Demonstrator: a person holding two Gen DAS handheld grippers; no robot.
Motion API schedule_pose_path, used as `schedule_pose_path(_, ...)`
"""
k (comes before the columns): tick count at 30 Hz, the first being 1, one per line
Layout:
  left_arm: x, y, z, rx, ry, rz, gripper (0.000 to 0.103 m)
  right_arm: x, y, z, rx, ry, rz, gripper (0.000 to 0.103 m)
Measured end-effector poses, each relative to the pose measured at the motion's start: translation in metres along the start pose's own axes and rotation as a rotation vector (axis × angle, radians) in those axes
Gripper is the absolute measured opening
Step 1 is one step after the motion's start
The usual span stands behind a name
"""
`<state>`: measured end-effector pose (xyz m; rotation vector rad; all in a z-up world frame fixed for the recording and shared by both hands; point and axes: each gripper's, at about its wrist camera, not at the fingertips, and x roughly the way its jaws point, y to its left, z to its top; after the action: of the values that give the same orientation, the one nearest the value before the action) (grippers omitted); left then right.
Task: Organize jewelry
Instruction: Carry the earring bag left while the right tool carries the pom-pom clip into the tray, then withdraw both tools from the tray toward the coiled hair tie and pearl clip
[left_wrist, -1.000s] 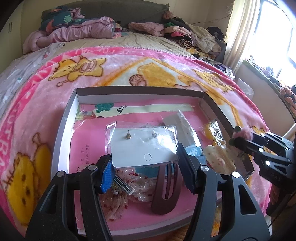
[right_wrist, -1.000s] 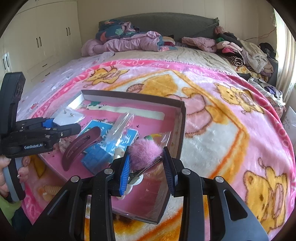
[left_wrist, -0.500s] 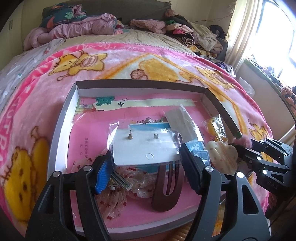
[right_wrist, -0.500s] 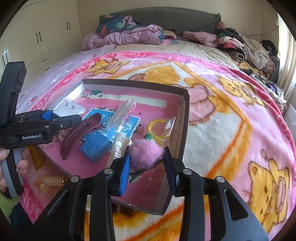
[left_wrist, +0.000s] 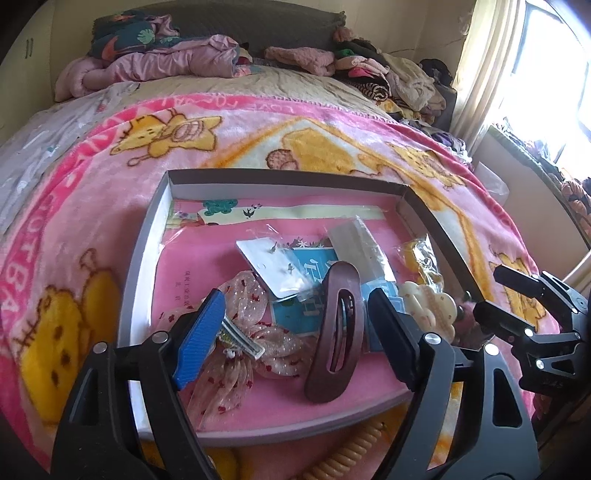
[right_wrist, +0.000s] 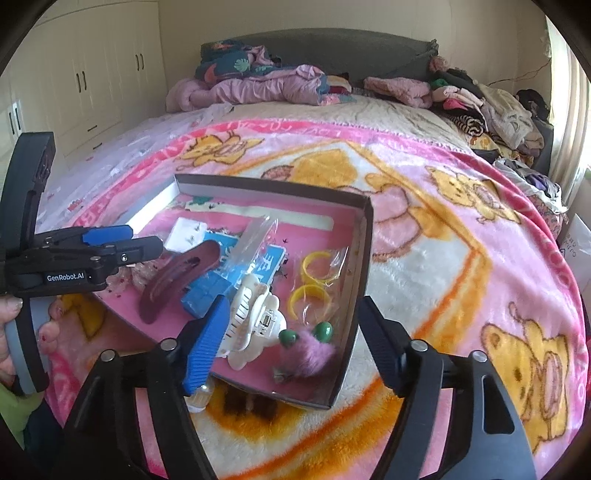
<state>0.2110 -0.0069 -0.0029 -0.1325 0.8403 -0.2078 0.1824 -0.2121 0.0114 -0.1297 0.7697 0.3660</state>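
From the left wrist, a shallow cardboard box (left_wrist: 147, 258) with a pink floor sits on the fleecy cartoon blanket (left_wrist: 92, 177) covering the bed. Inside lie one smooth brown oval hair clip (left_wrist: 334, 332), one gauzy dotted bow (left_wrist: 243, 332) and one white card with two earrings (left_wrist: 273, 267). The left claw (left_wrist: 295, 339) has just been opening; nothing is gripped.

From the right wrist, one white toothed clip (right_wrist: 255, 321), one fluffy pink pompom (right_wrist: 308, 356) and two yellow rings (right_wrist: 314, 280) rest in the box's near right corner. The right claw (right_wrist: 291, 343), jaws just spread wide, holds nothing.
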Motion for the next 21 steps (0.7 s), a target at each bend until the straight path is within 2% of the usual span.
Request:
schedule_pose_path(4, -0.010, -0.002, 0.000, -0.004, -0.014, 0.003, 0.082, -0.011, -0.002, 0.001, 0.010, -0.028, -0.011, 0.085)
schedule_pose_path(8, -0.022, -0.004, -0.002, -0.013, -0.029, 0.000, 0.090, -0.023, -0.003, 0.002, 0.015, -0.055, -0.021, 0.089)
schedule_pose_path(21, -0.054, -0.010, -0.010, -0.009, -0.064, 0.020, 0.091, -0.053, -0.008, -0.002, 0.026, -0.109, -0.009, 0.092)
